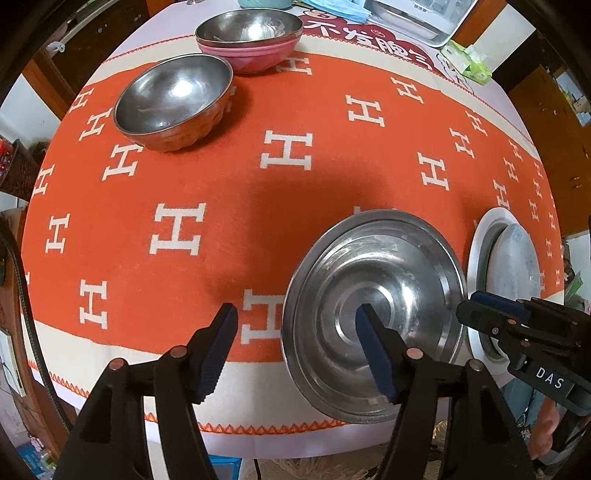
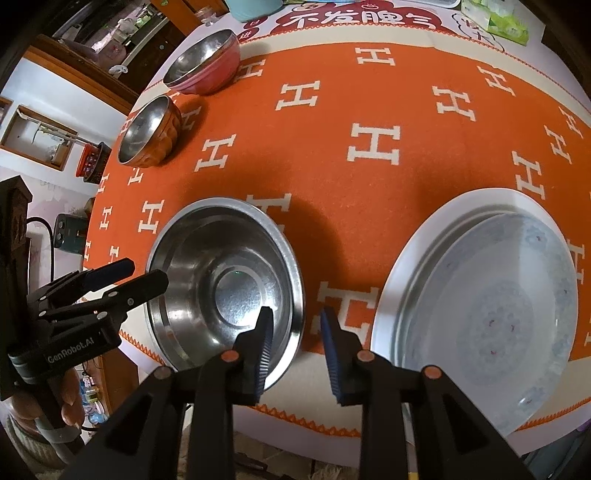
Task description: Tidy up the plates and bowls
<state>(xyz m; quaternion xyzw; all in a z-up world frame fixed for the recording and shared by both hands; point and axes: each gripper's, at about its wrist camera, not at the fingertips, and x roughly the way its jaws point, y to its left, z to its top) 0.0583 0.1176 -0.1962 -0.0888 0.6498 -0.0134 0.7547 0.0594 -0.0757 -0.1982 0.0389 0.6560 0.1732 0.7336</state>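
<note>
Evidently the steel plate stack (image 1: 373, 310) has just been set on the orange-clothed surface (image 1: 207, 206) at lower centre of the left-wrist view: the left gripper (image 1: 295, 347) has its fingers spread across the near rim, pressing nothing, and the right gripper (image 2: 295, 350) hangs part-open over the cloth, empty. Next, I judge, comes a grasp on the dimpled steel bowl (image 1: 173, 103), upper left, to nest with the steel-in-pink bowl pair (image 1: 249, 38). Only the right-wrist view shows the white plate (image 2: 476, 314) fully, a patterned dish inside.

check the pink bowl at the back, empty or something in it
Not empty: a steel bowl sits nested inside the pink bowl. That steel bowl itself looks empty.
</note>
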